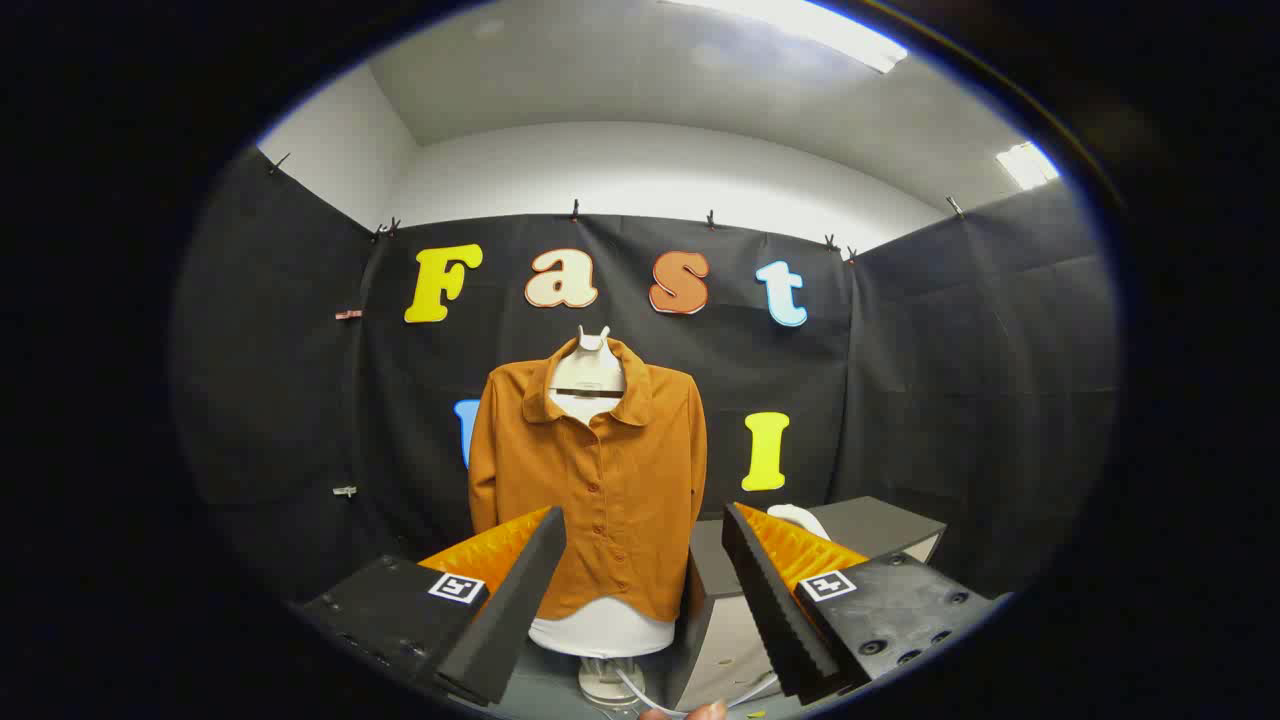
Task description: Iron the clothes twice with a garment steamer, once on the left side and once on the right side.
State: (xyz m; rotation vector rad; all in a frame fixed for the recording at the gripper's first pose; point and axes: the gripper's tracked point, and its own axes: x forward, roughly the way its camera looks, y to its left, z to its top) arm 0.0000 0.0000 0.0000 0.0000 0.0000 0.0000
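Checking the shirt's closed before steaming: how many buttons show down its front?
4 on the brown shirt, in a column below the collar, beyond the open gripper; lower ones may be hidden.

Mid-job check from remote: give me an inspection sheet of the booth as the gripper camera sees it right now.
Surface: grey table, bare patch showing between the fingers.
Job's things: orange-brown shirt buttoned on a white mannequin torso, on a stand, beyond the fingers. White rounded object on top of the grey box, possibly the steamer; cannot tell.
Clutter: nothing seen.
Grippers: gripper open, fingers apart and holding nothing, shirt framed between them.
Cables: white cord lying near the stand's base.
Surroundings: black cloth wall clipped up, white ceiling with lights; a fingertip nearest the camera.
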